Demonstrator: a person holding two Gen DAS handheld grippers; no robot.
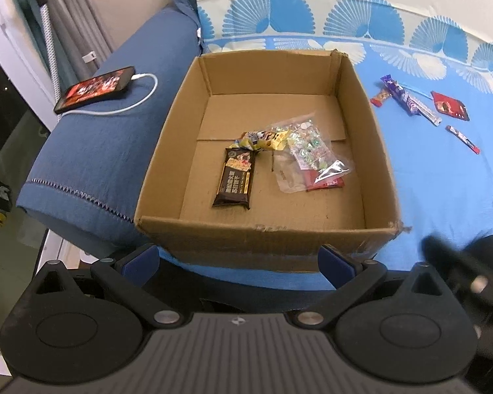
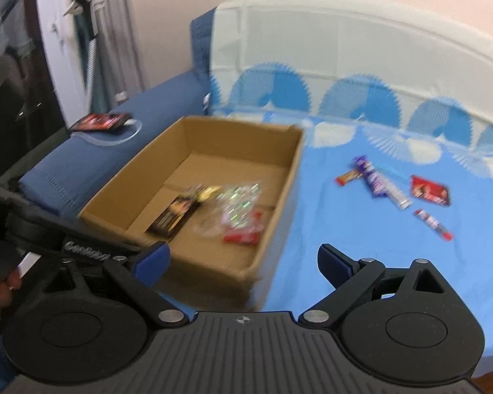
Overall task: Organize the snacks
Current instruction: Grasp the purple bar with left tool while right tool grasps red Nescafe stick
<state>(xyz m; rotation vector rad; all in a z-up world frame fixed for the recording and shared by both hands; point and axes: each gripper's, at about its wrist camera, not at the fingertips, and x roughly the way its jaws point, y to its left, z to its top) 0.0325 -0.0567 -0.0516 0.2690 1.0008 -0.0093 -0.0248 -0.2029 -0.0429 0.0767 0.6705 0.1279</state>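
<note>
Both grippers, left and right, have their jaws spread, holding nothing. The box on the bed holds several snacks, including a brown bar. More wrappers lie on the sheet right of the box. The right view is blurred, its labels unreadable.

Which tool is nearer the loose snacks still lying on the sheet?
Right. The right tool, open, sits beside the box's corner with the snacks ahead and to its right. The left tool, open, faces the box front, further from them.
</note>
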